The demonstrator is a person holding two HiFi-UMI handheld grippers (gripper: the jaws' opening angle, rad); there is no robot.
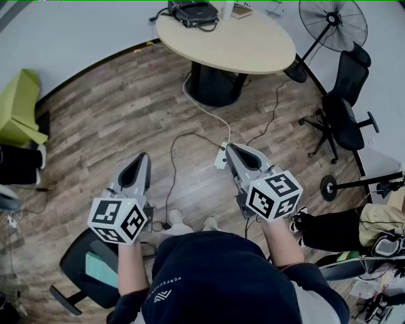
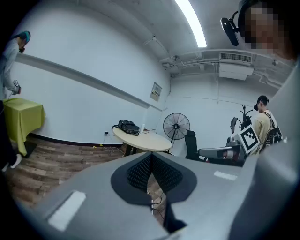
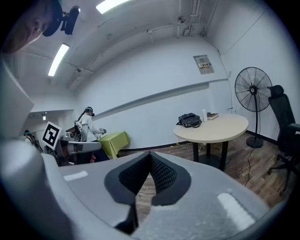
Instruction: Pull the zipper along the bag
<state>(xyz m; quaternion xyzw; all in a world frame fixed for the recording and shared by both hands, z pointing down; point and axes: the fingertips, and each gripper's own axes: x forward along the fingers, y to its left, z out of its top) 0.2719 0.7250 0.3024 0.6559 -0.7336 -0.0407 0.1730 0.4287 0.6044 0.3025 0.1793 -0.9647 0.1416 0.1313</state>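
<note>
black fabric bag point(image 1: 193, 12) lies on round beige counter point(image 1: 240, 47), well apart from grey left gripper point(image 1: 143, 157) and right gripper point(image 1: 230, 148), both closed, empty

A brown wood-plank floor point(image 1: 114, 120) runs up to plain white walls point(image 3: 154, 79) edged with dark skirting. A round pale-wood table on a black pedestal point(image 1: 247, 47) stands near the far wall, with a black pedestal fan point(image 1: 333, 24) just beside it and a black swivel office chair point(image 1: 345, 111) nearby. A lime-green draped table point(image 1: 19, 104) sits against the left wall. Long fluorescent ceiling strips point(image 2: 190, 23) light the room, and a small framed notice point(image 3: 203, 63) hangs high on the wall.
</note>
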